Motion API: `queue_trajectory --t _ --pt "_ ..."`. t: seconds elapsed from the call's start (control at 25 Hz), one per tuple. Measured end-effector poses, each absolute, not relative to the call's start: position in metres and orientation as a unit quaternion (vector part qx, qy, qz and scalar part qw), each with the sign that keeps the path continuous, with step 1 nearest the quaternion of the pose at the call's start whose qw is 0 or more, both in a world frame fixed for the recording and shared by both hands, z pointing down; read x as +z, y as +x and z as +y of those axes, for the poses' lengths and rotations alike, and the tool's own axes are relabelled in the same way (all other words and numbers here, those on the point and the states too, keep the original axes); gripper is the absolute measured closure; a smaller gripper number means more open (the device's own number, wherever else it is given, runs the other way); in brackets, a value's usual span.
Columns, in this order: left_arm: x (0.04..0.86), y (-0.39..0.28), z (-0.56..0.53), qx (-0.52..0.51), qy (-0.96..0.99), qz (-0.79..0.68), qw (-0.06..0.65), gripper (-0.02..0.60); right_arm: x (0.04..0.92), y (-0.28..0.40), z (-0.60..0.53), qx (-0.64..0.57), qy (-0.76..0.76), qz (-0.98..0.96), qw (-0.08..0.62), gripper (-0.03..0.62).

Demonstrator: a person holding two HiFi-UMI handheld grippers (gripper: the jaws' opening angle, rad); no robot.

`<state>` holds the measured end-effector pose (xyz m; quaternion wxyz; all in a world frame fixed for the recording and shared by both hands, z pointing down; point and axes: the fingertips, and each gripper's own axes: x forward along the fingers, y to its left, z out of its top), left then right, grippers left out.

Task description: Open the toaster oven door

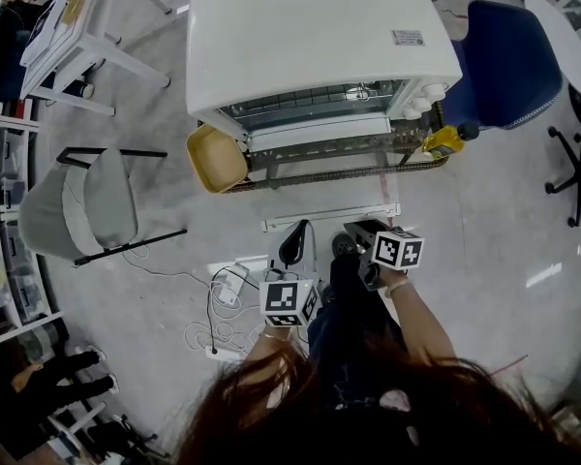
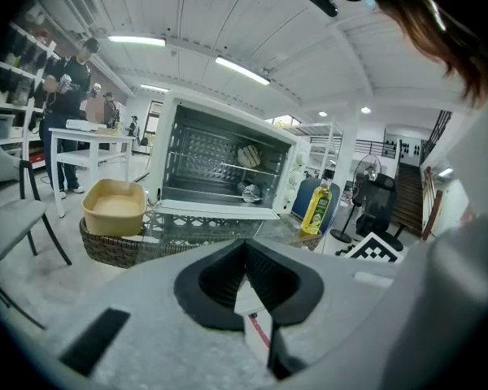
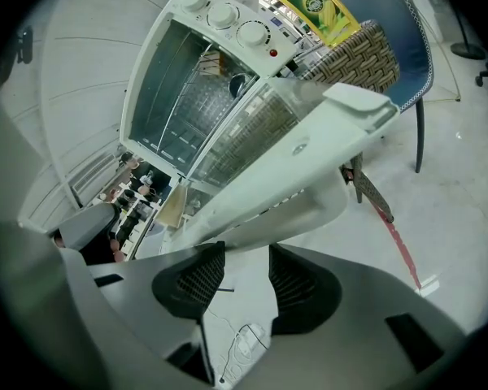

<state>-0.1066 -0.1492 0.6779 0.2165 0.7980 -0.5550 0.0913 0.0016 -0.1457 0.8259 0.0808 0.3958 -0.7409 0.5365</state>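
1. Grey floor (image 1: 484,260) lies under everything, and white cables (image 1: 223,294) are spread on it near the person's feet.
2. The left tongs (image 2: 244,249) are clenched, tips together with nothing between them. They are held back, apart from the door.
3. The right tongs (image 3: 246,252) are released, with the jaws apart and only floor showing between the pads. The white door handle (image 3: 309,165) crosses just past their tips; I cannot tell if it touches them.
4. The glass door (image 3: 244,136) of the toaster oven (image 1: 320,27) is already open. It is folded down about level, with its handle past the front edge of the low table (image 2: 106,249).
5. The oven stands on this table, which has a woven rim. A wire rack (image 2: 215,165) shows inside, and three knobs (image 3: 224,15) sit beside the opening.
6. A tan tub (image 1: 216,158) is at the oven's left and a yellow oil bottle (image 1: 443,141) at its right.
7. A blue chair (image 1: 508,61) stands behind the bottle, and a grey chair (image 1: 77,206) well apart at the left.
8. Far back, people (image 2: 69,80) stand by a white table (image 2: 89,136).
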Motion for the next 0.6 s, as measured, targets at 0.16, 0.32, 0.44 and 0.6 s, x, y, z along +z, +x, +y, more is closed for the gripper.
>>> queue_trajectory --t 0.16,0.32,0.44,0.6 --pt "0.6786 -0.1060 -0.1489 0.092 0.799 -0.554 0.216 0.566 0.8285 0.0014 -0.1460 0.534 0.397 -0.742 0.087 0.439" --pt "0.6785 -0.1050 -0.1482 0.090 0.799 -0.555 0.213 0.566 0.8317 0.0027 -0.1454 0.532 0.399 -0.742 0.091 0.447" --pt "0.6775 -0.1059 -0.1481 0.090 0.800 -0.555 0.211 0.566 0.8315 0.0023 -0.1449 0.532 0.399 -0.742 0.088 0.451" --pt "0.6764 -0.1073 -0.1467 0.089 0.800 -0.555 0.209 0.566 0.8311 0.0048 -0.1450 0.536 0.405 -0.737 0.074 0.451"
